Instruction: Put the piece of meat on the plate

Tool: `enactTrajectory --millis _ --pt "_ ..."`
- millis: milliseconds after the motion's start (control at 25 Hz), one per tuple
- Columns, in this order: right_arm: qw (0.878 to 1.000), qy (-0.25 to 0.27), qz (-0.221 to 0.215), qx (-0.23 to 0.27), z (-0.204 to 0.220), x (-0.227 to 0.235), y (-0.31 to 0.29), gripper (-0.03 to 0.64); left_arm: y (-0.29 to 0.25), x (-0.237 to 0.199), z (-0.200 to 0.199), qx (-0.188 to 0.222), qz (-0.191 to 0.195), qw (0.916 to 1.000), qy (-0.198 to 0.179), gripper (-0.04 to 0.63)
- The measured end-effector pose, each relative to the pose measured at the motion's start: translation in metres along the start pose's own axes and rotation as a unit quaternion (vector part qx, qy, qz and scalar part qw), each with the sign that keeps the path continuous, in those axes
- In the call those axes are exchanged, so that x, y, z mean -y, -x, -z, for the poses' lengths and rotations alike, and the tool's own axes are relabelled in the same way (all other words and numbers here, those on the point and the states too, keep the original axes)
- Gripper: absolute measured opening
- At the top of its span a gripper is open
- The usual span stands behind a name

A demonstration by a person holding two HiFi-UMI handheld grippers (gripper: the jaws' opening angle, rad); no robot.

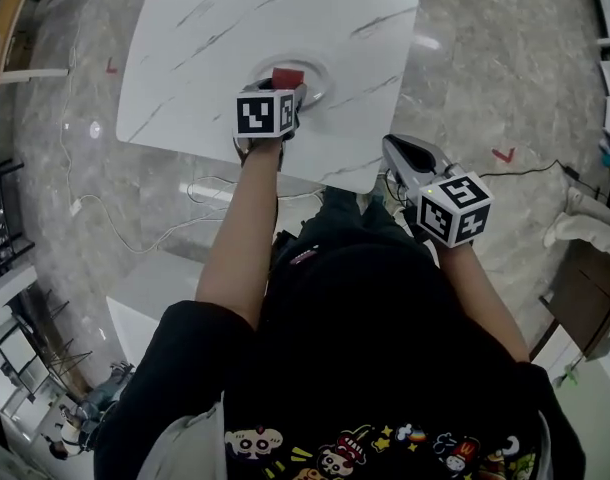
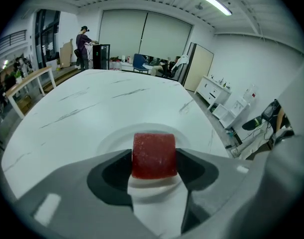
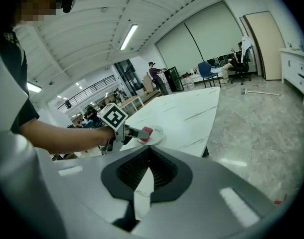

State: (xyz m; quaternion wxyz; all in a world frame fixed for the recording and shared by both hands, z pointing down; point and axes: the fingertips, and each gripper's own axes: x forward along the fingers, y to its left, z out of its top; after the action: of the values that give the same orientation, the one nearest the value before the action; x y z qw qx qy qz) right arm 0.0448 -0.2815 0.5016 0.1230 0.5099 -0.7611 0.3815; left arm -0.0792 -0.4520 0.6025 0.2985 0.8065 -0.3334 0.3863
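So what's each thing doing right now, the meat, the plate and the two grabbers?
left gripper: shut on the meat.
meat: held over the plate; can't tell if it touches.
plate: flat on the table, nothing else in it.
right gripper: shut, empty, held off the table's near edge.

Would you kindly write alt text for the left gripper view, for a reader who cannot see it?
The left hand-held gripper holds a red piece of meat between its jaws, over a white plate on a white marbled table; an office lies behind.
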Motion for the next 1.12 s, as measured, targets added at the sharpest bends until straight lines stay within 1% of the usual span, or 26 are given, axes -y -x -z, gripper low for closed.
enactTrajectory --millis 80,320,520,800,1040,1120 --pt "1.0 -0.006 0.004 0.003 -0.001 0.005 0.002 0.025 -0.005 -0.001 -0.001 -0.01 -0.006 0.9999 -0.008 0.388" --pt "0.999 -0.027 0.016 0.011 0.0 0.024 0.006 0.025 -0.015 -0.001 -0.001 -0.033 -0.013 0.9993 -0.015 0.383" --pt "0.999 -0.037 0.015 0.012 0.0 0.031 0.004 0.026 -0.018 -0.003 -0.003 -0.029 -0.019 0.9994 -0.01 0.385" --pt "0.999 -0.036 0.01 0.005 0.002 0.032 0.0 0.025 -0.024 -0.004 -0.004 -0.029 -0.02 0.9994 -0.003 0.388" --pt "0.999 -0.032 0.005 -0.003 0.002 0.031 -0.005 0.025 -0.024 -0.004 -0.003 -0.027 -0.015 0.9995 0.002 0.391" --pt "1.0 -0.028 0.002 -0.002 0.001 0.028 -0.007 0.025 -0.021 -0.003 -0.003 -0.022 -0.008 0.9997 0.009 0.391"
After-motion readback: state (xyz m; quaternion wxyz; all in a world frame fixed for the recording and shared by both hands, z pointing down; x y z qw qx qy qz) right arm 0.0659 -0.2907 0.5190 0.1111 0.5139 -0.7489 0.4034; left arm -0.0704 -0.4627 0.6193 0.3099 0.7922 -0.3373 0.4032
